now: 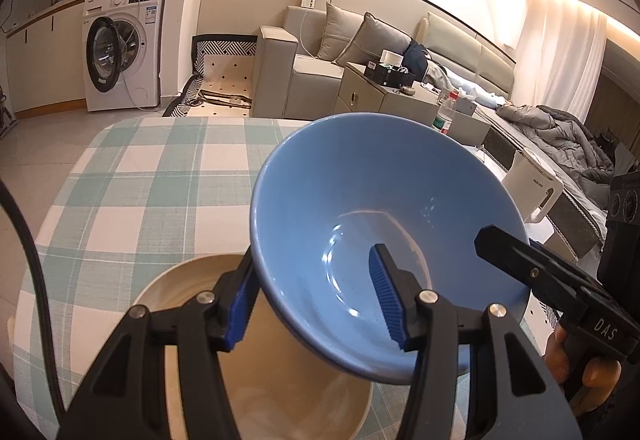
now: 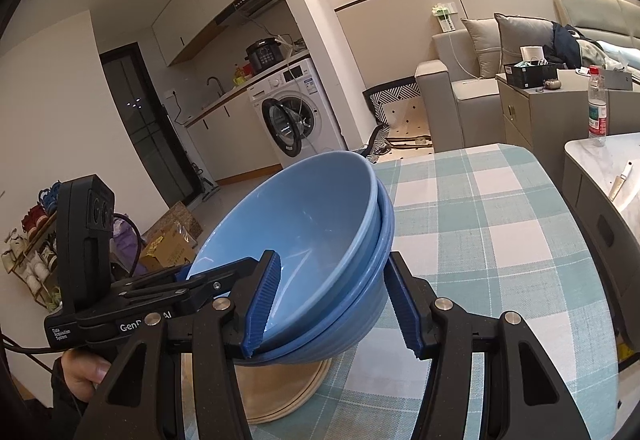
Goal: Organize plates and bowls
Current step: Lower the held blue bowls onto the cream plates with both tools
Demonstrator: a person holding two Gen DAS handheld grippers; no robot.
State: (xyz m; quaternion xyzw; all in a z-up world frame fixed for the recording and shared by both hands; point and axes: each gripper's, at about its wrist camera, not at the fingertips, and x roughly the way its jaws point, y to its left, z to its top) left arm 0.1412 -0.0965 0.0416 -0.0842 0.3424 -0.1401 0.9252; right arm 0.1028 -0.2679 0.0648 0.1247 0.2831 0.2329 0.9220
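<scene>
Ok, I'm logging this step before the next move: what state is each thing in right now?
blue bowls: nested, tilted, lifted above the plate, gripped on opposite rims.
left gripper: jaws shut on the rim, one finger inside.
right gripper: jaws shut on the rim, one finger inside.
beige plate: flat on the checked tablecloth, nothing on it.
washing machine: door open.
water bottle: upright, capped.
</scene>
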